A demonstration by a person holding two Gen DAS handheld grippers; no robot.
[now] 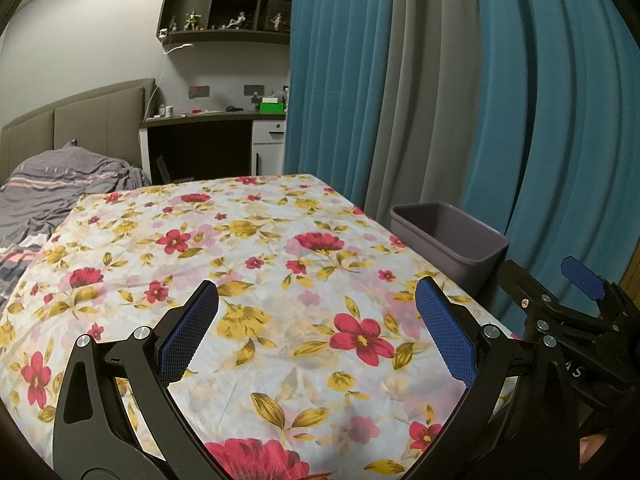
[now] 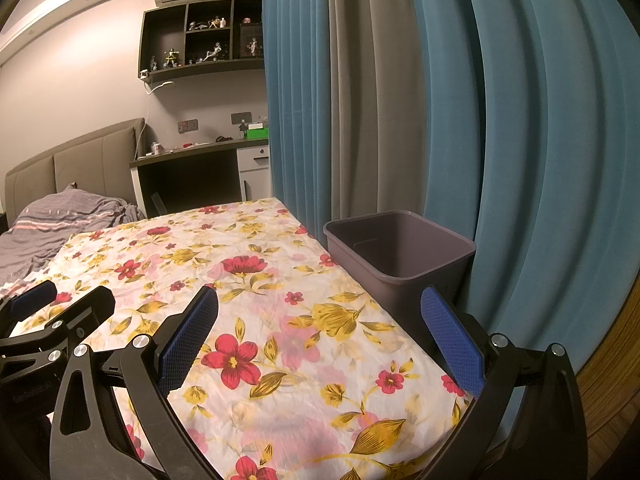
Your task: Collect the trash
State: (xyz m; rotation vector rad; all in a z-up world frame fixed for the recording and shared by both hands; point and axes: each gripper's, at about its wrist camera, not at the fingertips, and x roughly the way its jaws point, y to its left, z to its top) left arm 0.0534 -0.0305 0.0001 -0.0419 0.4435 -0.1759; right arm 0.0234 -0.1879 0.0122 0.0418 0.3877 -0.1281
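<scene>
A grey-purple plastic bin (image 1: 452,236) stands beside the right edge of a table covered by a floral cloth (image 1: 248,248); in the right wrist view the bin (image 2: 400,252) looks empty inside. No trash shows on the cloth in either view. My left gripper (image 1: 318,300) is open and empty above the near part of the cloth. My right gripper (image 2: 320,304) is open and empty near the table's right edge, just short of the bin. Each gripper shows at the edge of the other's view: the right one (image 1: 576,292) and the left one (image 2: 60,308).
Teal and grey curtains (image 1: 440,100) hang right behind the bin. A bed with a grey blanket (image 1: 60,184) lies to the left of the table. A desk (image 1: 216,120) and a wall shelf with figurines (image 1: 228,4) stand at the back.
</scene>
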